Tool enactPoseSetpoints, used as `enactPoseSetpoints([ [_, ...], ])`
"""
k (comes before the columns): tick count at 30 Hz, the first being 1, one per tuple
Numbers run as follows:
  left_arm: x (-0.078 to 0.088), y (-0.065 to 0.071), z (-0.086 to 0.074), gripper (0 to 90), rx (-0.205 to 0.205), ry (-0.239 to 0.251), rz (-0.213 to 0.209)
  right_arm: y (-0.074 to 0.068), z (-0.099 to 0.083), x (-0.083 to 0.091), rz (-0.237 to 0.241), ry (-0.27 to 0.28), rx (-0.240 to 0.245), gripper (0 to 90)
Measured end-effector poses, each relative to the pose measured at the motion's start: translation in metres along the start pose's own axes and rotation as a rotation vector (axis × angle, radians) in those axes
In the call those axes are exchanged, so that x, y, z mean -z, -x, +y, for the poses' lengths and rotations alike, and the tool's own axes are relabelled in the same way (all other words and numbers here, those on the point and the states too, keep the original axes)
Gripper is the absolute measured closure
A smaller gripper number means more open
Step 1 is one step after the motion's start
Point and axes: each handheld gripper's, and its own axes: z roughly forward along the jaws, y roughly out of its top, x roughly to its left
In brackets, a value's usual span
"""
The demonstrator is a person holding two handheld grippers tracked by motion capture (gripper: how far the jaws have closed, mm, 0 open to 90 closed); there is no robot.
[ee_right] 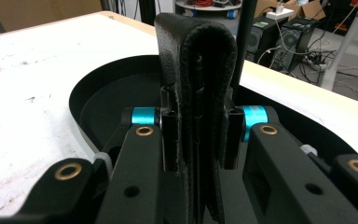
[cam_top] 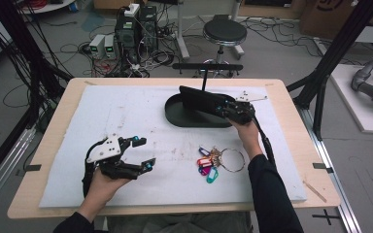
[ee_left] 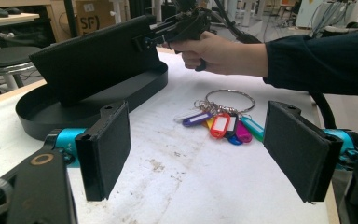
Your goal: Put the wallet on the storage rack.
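A: Right gripper (cam_top: 223, 109) pinching the black wallet (cam_top: 204, 101) edge-on, pads (ee_right: 169, 135) clamped on both faces of the fold. Wallet sits upright over the black oval tray (cam_top: 175, 112), lower edge looks down inside it, can't tell if touching.

B: Why upright?

A: My guess, edge grip lets it go into the tray without the jaws hitting the rim. Thin post (cam_top: 204, 81) rises right behind it, so little room on that side.

B: Left gripper (cam_top: 143, 153)?

A: Jaws spread wide, nothing between them, hovering over the white mat (cam_top: 126, 111), well apart from the tray. Parked out of the way, I'd say.

B: Anything else near?

A: Key ring with coloured tags (cam_top: 213, 161) lies on the mat between the two hands, just beside the right forearm. Open mat in front of the tray; table edge (cam_top: 291, 111) near on the right side, tight for swinging out there.
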Motion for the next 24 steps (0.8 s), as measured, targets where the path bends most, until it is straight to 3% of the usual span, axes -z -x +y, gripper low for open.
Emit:
enactPoseSetpoints([
  [10, -0.002, 0.001, 0.001, 23.5, -0.004, -0.003, -0.010, 0.009, -0.006, 0.000, 0.007, -0.018, -0.046, 75.3],
  [18, -0.003, 0.000, 0.000, 23.5, 0.000, -0.004, -0.006, 0.008, -0.014, -0.007, -0.017, -0.107, -0.036, 74.3],
  [24, -0.001, 0.000, -0.001, 23.5, -0.003, -0.009, 0.000, 0.007, -0.017, -0.012, -0.031, -0.133, -0.028, 73.3],
])
